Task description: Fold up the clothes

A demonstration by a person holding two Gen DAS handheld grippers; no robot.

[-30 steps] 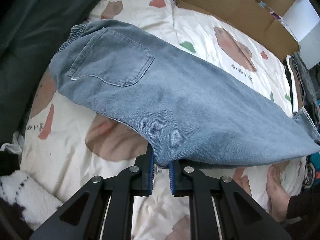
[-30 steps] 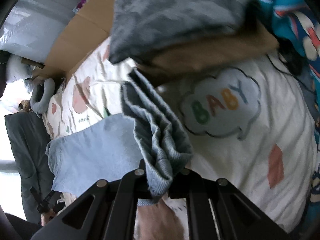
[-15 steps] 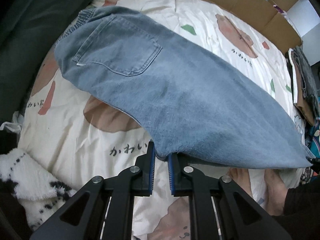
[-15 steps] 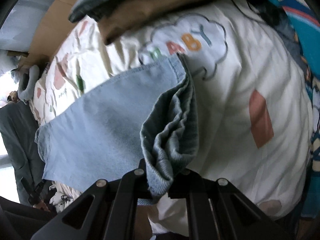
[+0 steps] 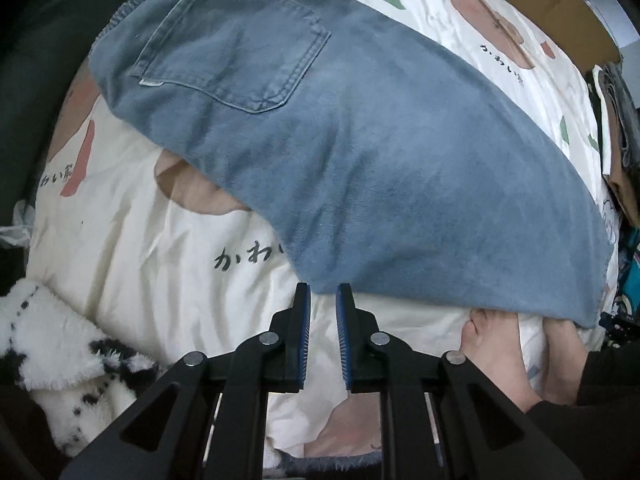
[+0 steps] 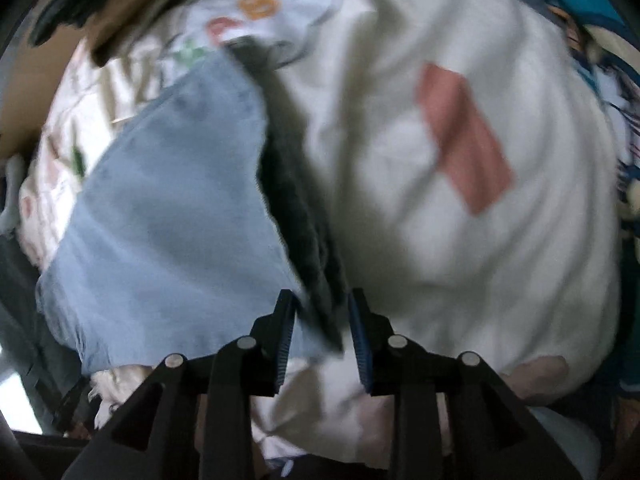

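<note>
Light blue jeans (image 5: 360, 140) lie spread flat across the patterned cream bedding (image 5: 160, 260), back pocket (image 5: 232, 52) up and waistband at the far left. My left gripper (image 5: 322, 290) points down at their near edge; the denim sits only at its very tips, pinched, and the jaws are starting to open. In the blurred right wrist view the jeans (image 6: 168, 220) end in a dark bunched fold that runs between the fingers of my right gripper (image 6: 320, 300). Its jaws are opening and stand apart from the fold.
A person's bare feet (image 5: 492, 344) rest on the bed beside the jeans' hem. A stack of folded clothes (image 5: 618, 120) and cardboard (image 5: 560, 4) sit at the far right. A white spotted plush (image 5: 52, 332) lies near left. Folded clothes (image 6: 100, 12) also border the bedding (image 6: 440, 240).
Both grippers came down and the jeans now lie flat on the bed. The right gripper's jaws have parted from the bunched fold. Less denim sits between the left gripper's tips.
</note>
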